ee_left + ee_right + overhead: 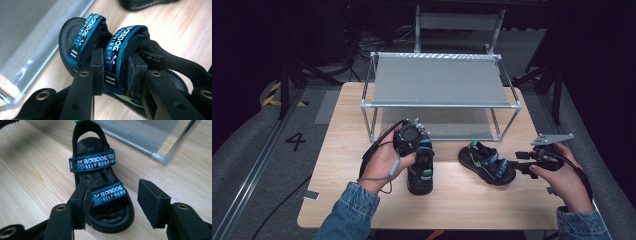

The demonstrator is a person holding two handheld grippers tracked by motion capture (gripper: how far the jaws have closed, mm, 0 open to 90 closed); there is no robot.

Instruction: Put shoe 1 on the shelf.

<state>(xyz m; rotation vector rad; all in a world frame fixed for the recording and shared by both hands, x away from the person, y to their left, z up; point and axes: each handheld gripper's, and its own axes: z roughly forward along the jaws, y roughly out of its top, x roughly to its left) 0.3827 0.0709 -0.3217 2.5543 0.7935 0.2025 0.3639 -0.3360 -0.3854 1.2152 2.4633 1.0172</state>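
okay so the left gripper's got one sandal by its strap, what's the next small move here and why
Probably lift that left sandal toward the rack. The left gripper is clamped on its blue strap, and the rack's shelves look bare. The right gripper stands open at the other sandal, not gripping yet.

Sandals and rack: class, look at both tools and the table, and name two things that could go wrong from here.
1. The left tool pinches only one strap of its sandal, so the sandal could swing or slip if carried.
2. The right tool stands open around the other sandal; closing off-centre might push it across the table rather than grip it.
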